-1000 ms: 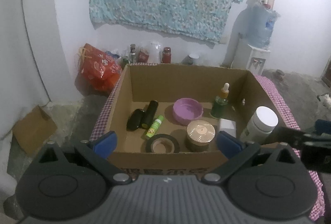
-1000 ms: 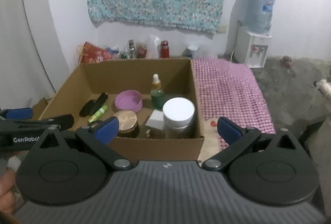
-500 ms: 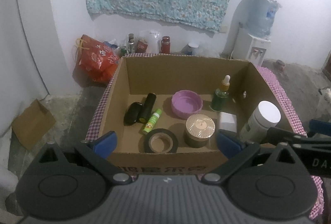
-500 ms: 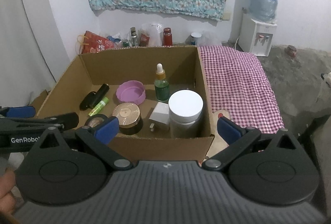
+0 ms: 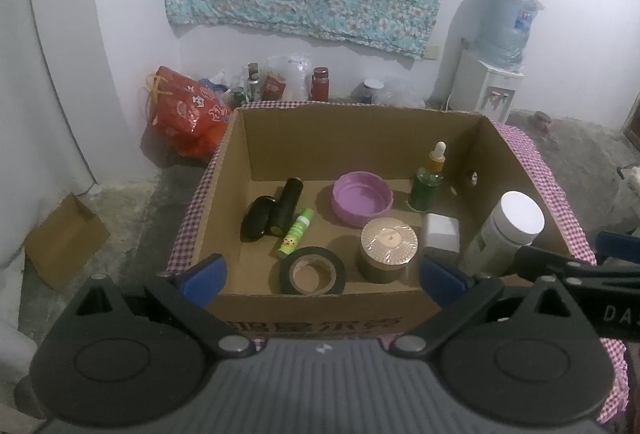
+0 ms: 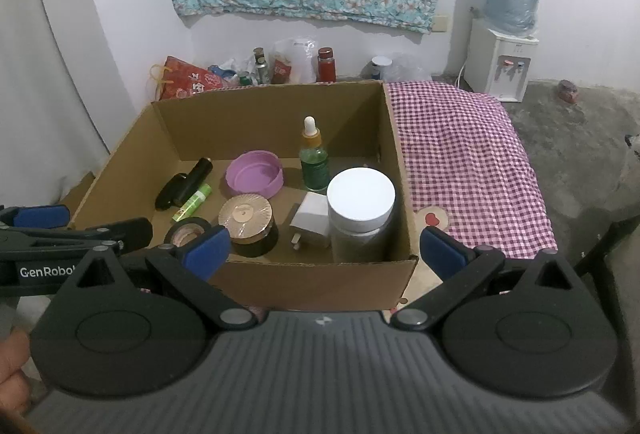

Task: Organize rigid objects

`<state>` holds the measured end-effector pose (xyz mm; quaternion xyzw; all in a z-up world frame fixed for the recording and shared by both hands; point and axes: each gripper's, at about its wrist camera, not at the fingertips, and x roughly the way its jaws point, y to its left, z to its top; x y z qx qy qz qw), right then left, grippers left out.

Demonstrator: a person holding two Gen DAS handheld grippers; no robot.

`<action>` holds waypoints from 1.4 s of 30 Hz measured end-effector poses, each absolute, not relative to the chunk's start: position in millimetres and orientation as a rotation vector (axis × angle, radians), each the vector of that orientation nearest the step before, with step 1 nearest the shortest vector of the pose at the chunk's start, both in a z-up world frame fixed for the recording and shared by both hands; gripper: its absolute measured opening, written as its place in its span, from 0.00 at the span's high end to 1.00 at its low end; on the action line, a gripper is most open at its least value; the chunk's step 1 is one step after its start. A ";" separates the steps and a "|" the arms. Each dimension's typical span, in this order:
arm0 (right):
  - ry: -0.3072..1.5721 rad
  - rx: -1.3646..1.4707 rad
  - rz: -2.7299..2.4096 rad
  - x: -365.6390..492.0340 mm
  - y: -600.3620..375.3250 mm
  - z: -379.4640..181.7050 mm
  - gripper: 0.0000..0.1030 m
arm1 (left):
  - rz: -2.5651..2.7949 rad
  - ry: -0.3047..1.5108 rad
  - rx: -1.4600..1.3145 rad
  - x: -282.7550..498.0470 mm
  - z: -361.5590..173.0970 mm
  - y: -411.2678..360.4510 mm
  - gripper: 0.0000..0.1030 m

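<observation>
1. Left wrist view: the cardboard box (image 5: 320, 308) is seen from its near wall, on a checked cloth (image 5: 540, 169). The left gripper (image 5: 320, 270) is held spread and empty before that wall.
2. Right wrist view: the right gripper (image 6: 324, 248) is likewise spread wide, with nothing between its fingers.
3. Contents: a white-lidded jar (image 6: 360, 209) stands in the near right corner, touching a white adapter (image 6: 314, 220). Behind them stands a green dropper bottle (image 5: 428, 181). A purple lid (image 5: 362, 197), a gold-topped tin (image 5: 388, 248) and a tape roll (image 5: 312, 271) occupy the middle; two black cylinders (image 5: 276, 211) and a green tube (image 5: 296, 232) lie at the left.
4. Handling: all items are judged stiff. The jar is probably the heaviest and smooth-sided, and is best gripped across its body below the lid. The dropper bottle, possibly glass, is judged fragile and tippable, and is best taken at its body.
</observation>
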<state>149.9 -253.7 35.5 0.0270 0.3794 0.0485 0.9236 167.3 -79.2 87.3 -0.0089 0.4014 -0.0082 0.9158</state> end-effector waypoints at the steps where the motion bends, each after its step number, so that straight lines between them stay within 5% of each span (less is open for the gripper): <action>1: 0.778 0.055 0.101 149.8 -253.9 36.0 0.01 | -0.016 0.824 -0.017 166.9 87.5 -79.4 0.00; 42: 0.818 0.065 0.107 150.2 -253.4 29.2 0.01 | -0.008 0.864 -0.022 165.4 82.8 -79.9 0.00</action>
